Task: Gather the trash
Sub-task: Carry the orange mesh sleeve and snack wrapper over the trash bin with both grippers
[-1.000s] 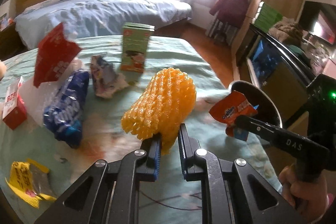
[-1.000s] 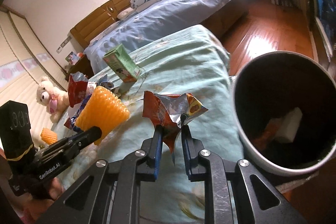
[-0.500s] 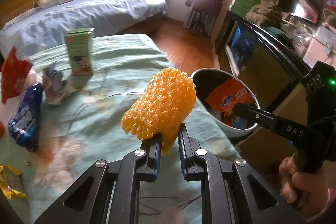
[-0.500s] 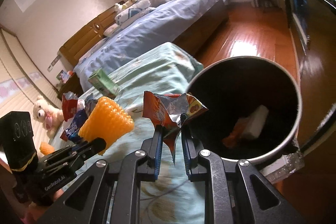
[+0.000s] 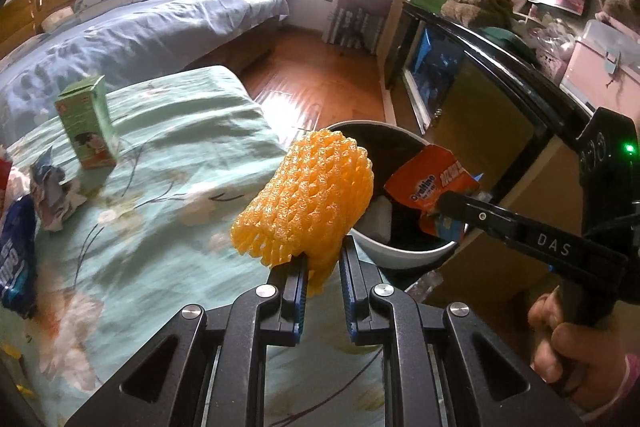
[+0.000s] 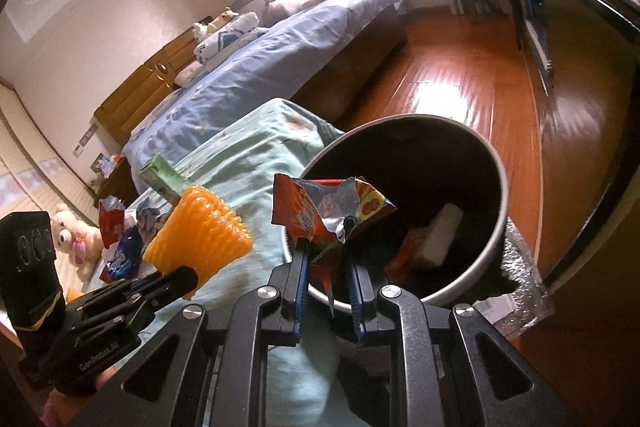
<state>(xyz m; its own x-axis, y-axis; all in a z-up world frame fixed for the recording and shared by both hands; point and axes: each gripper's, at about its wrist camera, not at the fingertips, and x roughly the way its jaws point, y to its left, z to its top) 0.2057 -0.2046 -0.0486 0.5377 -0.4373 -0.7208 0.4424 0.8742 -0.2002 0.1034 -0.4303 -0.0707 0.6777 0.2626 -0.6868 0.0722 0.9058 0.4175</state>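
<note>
My left gripper is shut on an orange foam fruit net and holds it at the near rim of the round trash bin. My right gripper is shut on an orange snack wrapper and holds it over the bin's open mouth. The wrapper also shows in the left wrist view, above the bin. The net and the left gripper show at the left of the right wrist view. A white block and orange scraps lie inside the bin.
More trash lies on the green bedcover: a green carton, a crumpled wrapper, a blue packet. A dark glass cabinet stands right of the bin, a blue bed behind, wooden floor between.
Both grippers have moved right, from over the bedcover to the bin. The wrapper now hangs over the bin's mouth and the net has reached its rim. Both grips are unchanged.
</note>
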